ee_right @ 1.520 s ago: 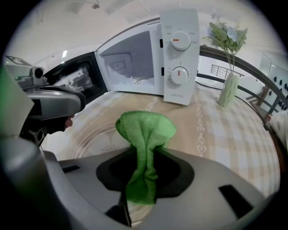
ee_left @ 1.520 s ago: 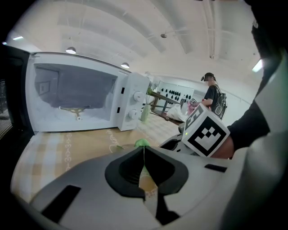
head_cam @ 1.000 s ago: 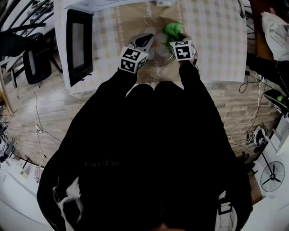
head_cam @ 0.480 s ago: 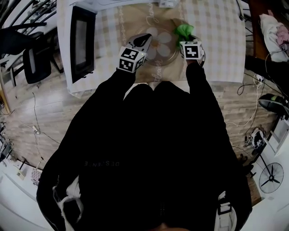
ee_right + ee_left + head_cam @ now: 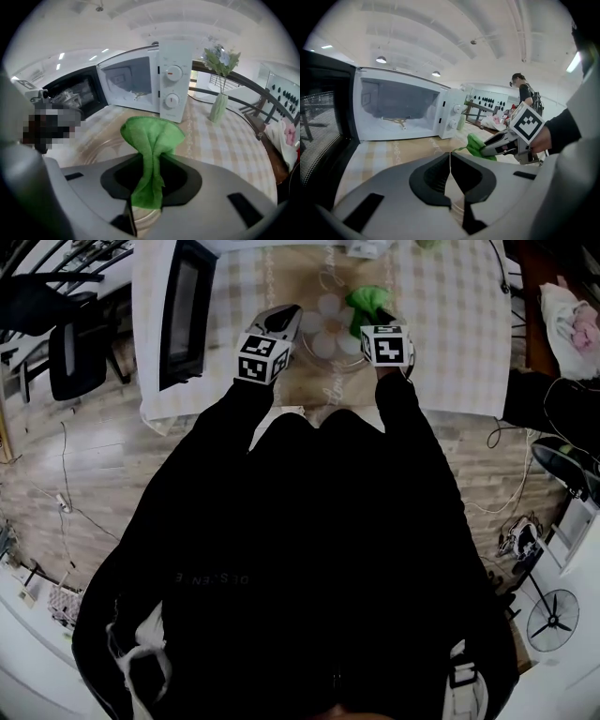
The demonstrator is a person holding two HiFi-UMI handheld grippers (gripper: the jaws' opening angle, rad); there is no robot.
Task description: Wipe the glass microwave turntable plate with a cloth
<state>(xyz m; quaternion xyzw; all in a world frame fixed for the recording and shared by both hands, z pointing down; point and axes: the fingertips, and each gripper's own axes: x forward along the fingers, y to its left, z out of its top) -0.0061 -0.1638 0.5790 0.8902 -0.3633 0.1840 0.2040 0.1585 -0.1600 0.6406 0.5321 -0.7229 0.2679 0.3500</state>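
The glass turntable plate (image 5: 330, 327) lies on the checked tablecloth in front of me. My left gripper (image 5: 289, 315) is at the plate's left rim, and in the left gripper view its jaws (image 5: 450, 161) are shut with the thin glass edge between them. My right gripper (image 5: 373, 313) is shut on a green cloth (image 5: 368, 298), which stands up over the plate's far right part. In the right gripper view the cloth (image 5: 152, 136) fills the jaw gap, and the plate's rim (image 5: 101, 145) curves off to the left. The cloth (image 5: 474, 144) also shows in the left gripper view.
A white microwave (image 5: 403, 110) stands at the table's left with its door (image 5: 183, 315) swung open and its cavity bare. A pale green vase of flowers (image 5: 219, 105) stands at the back right. A person (image 5: 522, 93) stands far behind. The table edge (image 5: 412, 409) runs just ahead of me.
The right gripper swept the green cloth to the right over the plate, then a little back left. The left gripper stayed at the plate's left rim. My head view shifted slightly.
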